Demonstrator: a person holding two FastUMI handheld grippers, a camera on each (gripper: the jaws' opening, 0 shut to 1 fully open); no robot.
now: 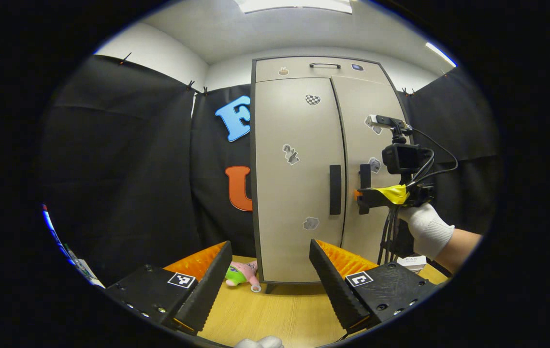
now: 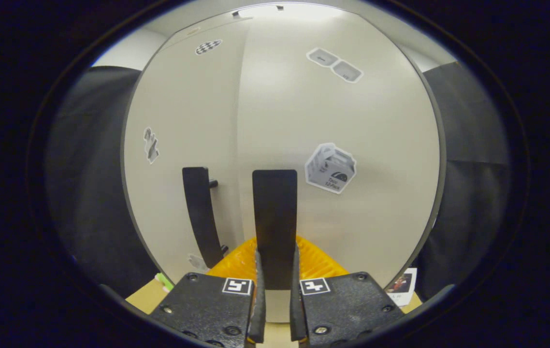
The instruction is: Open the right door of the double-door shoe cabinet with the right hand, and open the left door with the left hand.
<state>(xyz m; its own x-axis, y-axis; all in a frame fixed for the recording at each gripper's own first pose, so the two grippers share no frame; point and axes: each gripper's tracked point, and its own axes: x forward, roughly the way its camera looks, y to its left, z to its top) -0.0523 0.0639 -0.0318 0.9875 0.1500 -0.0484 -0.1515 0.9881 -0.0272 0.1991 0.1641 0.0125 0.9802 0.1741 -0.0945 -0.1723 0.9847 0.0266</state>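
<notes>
The beige shoe cabinet [image 1: 294, 145] stands upright on a wooden table, its two doors meeting at a middle seam. The left door's dark vertical handle [image 1: 335, 189] is ahead of my left gripper [image 1: 270, 270], which is open and well short of the cabinet. Farther right, a gloved hand [image 1: 427, 227] holds my right gripper [image 1: 359, 195] against the right door's handle [image 1: 365, 181]. In the right gripper view that handle [image 2: 275, 217] stands between the fingers of my right gripper [image 2: 275, 263], which is shut on it. The left door's handle [image 2: 201, 212] is just beside it.
A pink and green plush toy [image 1: 241, 274] lies on the wooden table [image 1: 284, 314] by the cabinet's left foot. A small white box [image 1: 412, 262] sits at the cabinet's right. A top drawer with a handle [image 1: 324, 65] caps the cabinet. Black cloth walls surround it.
</notes>
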